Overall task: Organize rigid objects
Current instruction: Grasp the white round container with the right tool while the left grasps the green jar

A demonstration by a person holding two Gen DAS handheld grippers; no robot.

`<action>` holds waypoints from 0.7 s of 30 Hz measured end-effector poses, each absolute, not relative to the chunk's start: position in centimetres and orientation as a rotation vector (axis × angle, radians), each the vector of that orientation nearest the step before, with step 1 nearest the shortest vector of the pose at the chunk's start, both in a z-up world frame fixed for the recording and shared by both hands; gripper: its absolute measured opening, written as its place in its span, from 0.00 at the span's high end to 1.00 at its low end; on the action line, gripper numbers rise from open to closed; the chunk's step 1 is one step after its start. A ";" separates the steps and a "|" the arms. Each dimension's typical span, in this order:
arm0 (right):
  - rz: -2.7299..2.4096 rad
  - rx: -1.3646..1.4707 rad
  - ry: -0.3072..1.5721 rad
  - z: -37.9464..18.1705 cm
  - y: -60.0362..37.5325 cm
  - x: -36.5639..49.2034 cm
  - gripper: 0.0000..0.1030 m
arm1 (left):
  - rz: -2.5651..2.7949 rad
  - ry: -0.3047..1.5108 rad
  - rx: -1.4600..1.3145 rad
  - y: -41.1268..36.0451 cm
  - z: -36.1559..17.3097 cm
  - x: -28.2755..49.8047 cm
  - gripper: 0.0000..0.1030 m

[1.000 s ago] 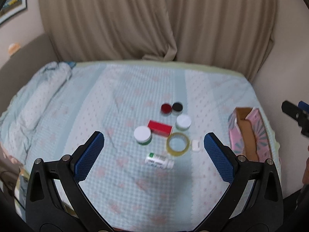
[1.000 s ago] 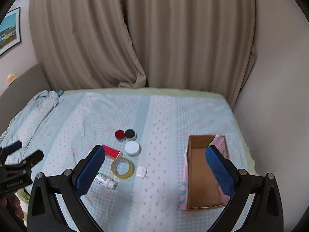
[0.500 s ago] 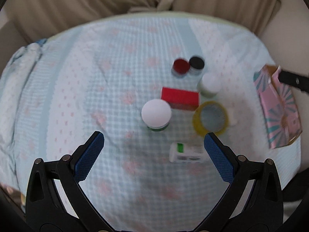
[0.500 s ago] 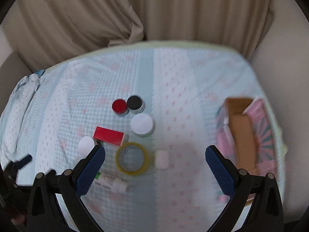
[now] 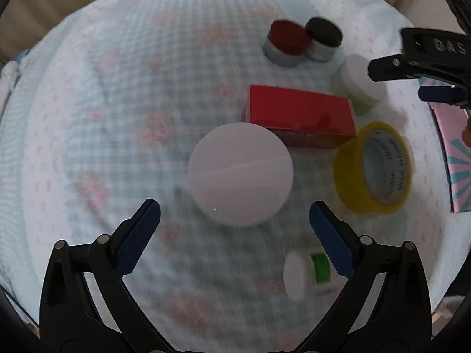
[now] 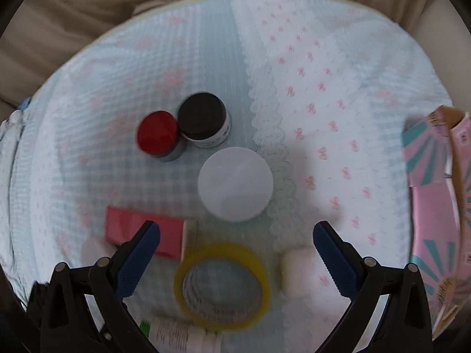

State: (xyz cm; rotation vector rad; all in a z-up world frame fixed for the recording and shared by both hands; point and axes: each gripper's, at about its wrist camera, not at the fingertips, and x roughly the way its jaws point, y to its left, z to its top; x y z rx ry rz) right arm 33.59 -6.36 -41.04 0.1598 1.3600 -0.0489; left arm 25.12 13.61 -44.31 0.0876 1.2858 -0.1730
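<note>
Two sets of tongs, left tongs [image 5: 234,216] and right tongs [image 6: 235,236], hover wide open and empty over a bed [image 6: 323,88]. On it lie two white-lidded jars [image 5: 240,173] [image 6: 235,184], a red-lidded jar [image 6: 159,136] touching a black-lidded jar [image 6: 204,120], one red box [image 5: 300,116], one yellow tape roll [image 6: 222,285], one small white bottle [image 5: 307,273], one white case [image 6: 297,272]. A pink patterned box [image 6: 432,206] sits at the right edge.

box [image 6: 438,206] cut off, bottle [image 6: 182,336] partly hidden

The bedsheet [image 6: 323,94] is pale blue check with pink bows. On it are a red box [image 5: 300,117], yellow tape roll [image 5: 372,167], red-lidded jar [image 6: 157,135], black-lidded jar [image 6: 203,116], and a pink-and-teal, apparently sunburst-patterned carton [image 6: 435,206].
</note>
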 end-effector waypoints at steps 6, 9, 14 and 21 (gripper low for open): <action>-0.099 0.203 1.420 -45.1 -6.6 35.9 0.00 | -0.185 1.311 0.115 12.4 -47.3 26.6 0.14; -0.109 0.210 1.448 -46.4 -6.7 36.7 0.02 | -0.183 1.317 0.130 11.9 -48.0 26.9 0.19; -0.080 0.203 1.484 -47.7 -6.6 38.0 0.30 | -0.166 1.295 0.144 11.1 -48.2 27.2 0.29; -0.078 0.193 1.506 -48.0 -6.5 38.5 0.36 | -0.158 1.288 0.135 10.6 -47.8 27.7 0.33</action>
